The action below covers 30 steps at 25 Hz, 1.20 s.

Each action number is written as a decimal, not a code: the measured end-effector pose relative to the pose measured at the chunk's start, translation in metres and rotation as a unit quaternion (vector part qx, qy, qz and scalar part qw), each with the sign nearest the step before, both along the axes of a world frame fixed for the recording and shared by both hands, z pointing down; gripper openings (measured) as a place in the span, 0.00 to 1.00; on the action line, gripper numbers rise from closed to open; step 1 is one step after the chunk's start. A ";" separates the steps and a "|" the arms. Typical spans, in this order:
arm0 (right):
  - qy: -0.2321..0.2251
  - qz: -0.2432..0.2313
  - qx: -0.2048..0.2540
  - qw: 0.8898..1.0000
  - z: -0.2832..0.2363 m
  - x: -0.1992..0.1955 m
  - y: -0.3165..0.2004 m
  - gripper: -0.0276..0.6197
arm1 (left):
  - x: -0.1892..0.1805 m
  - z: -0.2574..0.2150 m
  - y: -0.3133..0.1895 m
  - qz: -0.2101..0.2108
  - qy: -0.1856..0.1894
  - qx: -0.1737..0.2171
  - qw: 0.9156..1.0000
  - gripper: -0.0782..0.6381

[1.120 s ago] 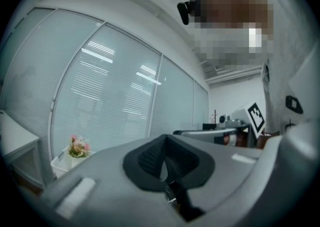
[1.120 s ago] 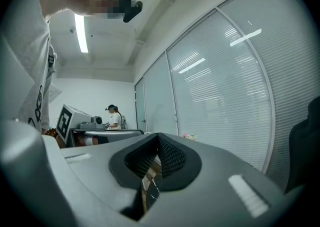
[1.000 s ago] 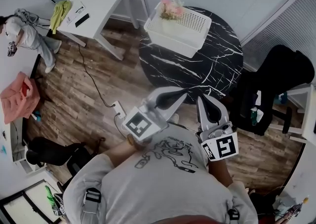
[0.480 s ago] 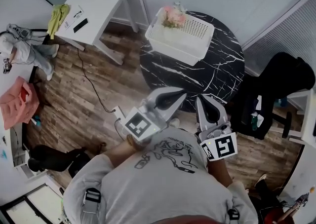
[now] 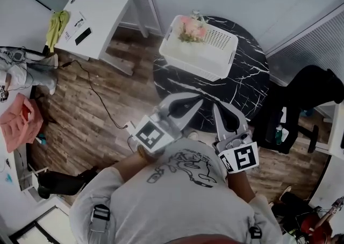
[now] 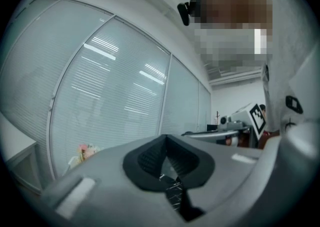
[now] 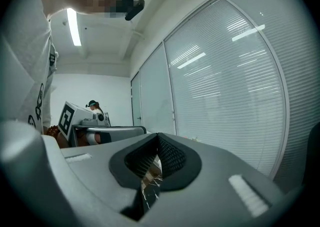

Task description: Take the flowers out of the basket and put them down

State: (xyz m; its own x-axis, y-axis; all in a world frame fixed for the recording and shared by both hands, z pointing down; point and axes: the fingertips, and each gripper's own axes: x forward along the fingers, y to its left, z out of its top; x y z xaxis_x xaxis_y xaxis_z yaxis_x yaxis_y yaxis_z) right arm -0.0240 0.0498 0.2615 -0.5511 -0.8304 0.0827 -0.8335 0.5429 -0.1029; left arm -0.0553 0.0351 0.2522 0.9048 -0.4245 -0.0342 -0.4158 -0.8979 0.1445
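Note:
Pink flowers [image 5: 190,27] lie in the far left corner of a white basket [image 5: 215,57] on a round black marble table [image 5: 244,81]. Both grippers hover near the person's chest, well short of the table's near edge. My left gripper [image 5: 196,98] is shut with nothing in it. Beside it, my right gripper [image 5: 216,106] is shut and empty too. In the left gripper view the flowers [image 6: 86,150] show small at the lower left, past the closed jaws [image 6: 166,152]. The right gripper view looks over its closed jaws [image 7: 157,159] at window blinds.
A white desk [image 5: 99,20] with a yellow cloth [image 5: 55,22] stands at the far left. A black chair [image 5: 301,95] sits right of the round table. A cable [image 5: 102,103] runs over the wood floor. Blinds line the far walls.
The view has drifted, so the basket and table sit slightly lower and more to the right. Both grippers stay shut and keep their place by the chest.

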 end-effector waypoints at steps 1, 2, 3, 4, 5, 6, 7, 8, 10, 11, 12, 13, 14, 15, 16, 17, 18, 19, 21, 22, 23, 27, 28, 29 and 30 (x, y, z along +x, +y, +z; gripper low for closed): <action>0.001 0.002 -0.001 1.000 -0.001 -0.002 -0.008 0.05 | -0.002 -0.001 -0.008 0.002 0.001 -0.001 1.000 0.11; 0.002 0.004 -0.002 1.000 -0.001 -0.004 -0.016 0.05 | -0.004 -0.001 -0.016 0.005 0.002 -0.002 1.000 0.11; 0.003 0.007 -0.003 1.000 -0.001 -0.006 -0.023 0.05 | -0.006 -0.002 -0.023 0.008 0.002 -0.003 1.000 0.11; 0.003 0.010 -0.004 1.000 0.000 -0.008 -0.031 0.05 | -0.007 -0.002 -0.031 0.011 0.003 -0.003 1.000 0.11; 0.003 0.013 -0.005 1.000 0.000 -0.011 -0.038 0.05 | -0.010 -0.002 -0.039 0.014 0.004 -0.004 1.000 0.11; 0.003 0.016 -0.006 1.000 0.000 -0.013 -0.047 0.05 | -0.012 -0.003 -0.047 0.017 0.004 -0.004 1.000 0.11; 0.003 0.018 -0.006 1.000 0.000 -0.016 -0.055 0.05 | -0.015 -0.003 -0.056 0.019 0.003 -0.004 1.000 0.11; 0.002 0.020 -0.006 1.000 0.000 -0.020 -0.063 0.05 | -0.018 -0.003 -0.064 0.022 0.002 -0.004 1.000 0.11; 0.003 0.024 -0.006 1.000 -0.001 -0.025 -0.077 0.05 | -0.023 -0.004 -0.079 0.027 0.002 -0.001 1.000 0.11; 0.003 0.026 -0.006 1.000 0.000 -0.027 -0.084 0.05 | -0.024 -0.005 -0.085 0.030 0.002 0.000 1.000 0.11; 0.003 0.028 -0.006 1.000 0.000 -0.029 -0.090 0.05 | -0.026 -0.005 -0.091 0.033 0.002 0.001 0.999 0.11; 0.003 0.031 -0.007 1.000 0.001 -0.031 -0.097 0.05 | -0.028 -0.004 -0.097 0.036 0.001 0.001 0.999 0.11; 0.003 0.033 -0.007 0.999 0.002 -0.033 -0.102 0.05 | -0.029 -0.002 -0.102 0.039 0.000 -0.001 0.999 0.11; 0.003 0.036 -0.007 0.999 0.003 -0.034 -0.108 0.05 | -0.030 -0.001 -0.107 0.043 -0.001 -0.004 0.999 0.11; 0.003 0.040 -0.008 0.999 0.004 -0.036 -0.114 0.05 | -0.031 0.001 -0.112 0.046 -0.001 -0.007 0.999 0.11; 0.004 0.044 -0.007 0.999 0.005 -0.037 -0.120 0.05 | -0.032 0.002 -0.117 0.048 0.000 -0.009 0.999 0.11; 0.005 0.047 -0.007 0.999 0.006 -0.037 -0.126 0.05 | -0.033 0.004 -0.122 0.051 0.001 -0.011 0.999 0.11; 0.007 0.051 -0.006 0.999 0.007 -0.037 -0.131 0.05 | -0.034 0.005 -0.127 0.053 0.000 -0.012 0.999 0.11; 0.008 0.058 -0.006 0.998 0.009 -0.034 -0.138 0.05 | -0.032 0.009 -0.134 0.059 -0.003 -0.014 0.998 0.11; 0.009 0.060 -0.006 0.998 0.011 -0.031 -0.139 0.05 | -0.030 0.010 -0.137 0.062 -0.006 -0.014 0.998 0.11; 0.009 0.062 -0.006 0.998 0.012 -0.028 -0.140 0.05 | -0.028 0.012 -0.138 0.066 -0.009 -0.013 0.998 0.11; 0.011 0.060 -0.012 0.998 0.022 -0.020 -0.139 0.05 | -0.018 0.015 -0.138 0.071 -0.008 -0.009 0.997 0.11; 0.013 0.058 -0.014 0.998 0.024 -0.019 -0.139 0.05 | -0.017 0.017 -0.139 0.070 -0.010 -0.008 0.997 0.11; 0.015 0.057 -0.015 0.998 0.027 -0.017 -0.140 0.05 | -0.015 0.019 -0.140 0.067 -0.013 -0.009 0.998 0.12; 0.018 0.055 -0.017 0.998 0.029 -0.015 -0.141 0.05 | -0.013 0.021 -0.142 0.064 -0.013 -0.011 0.998 0.11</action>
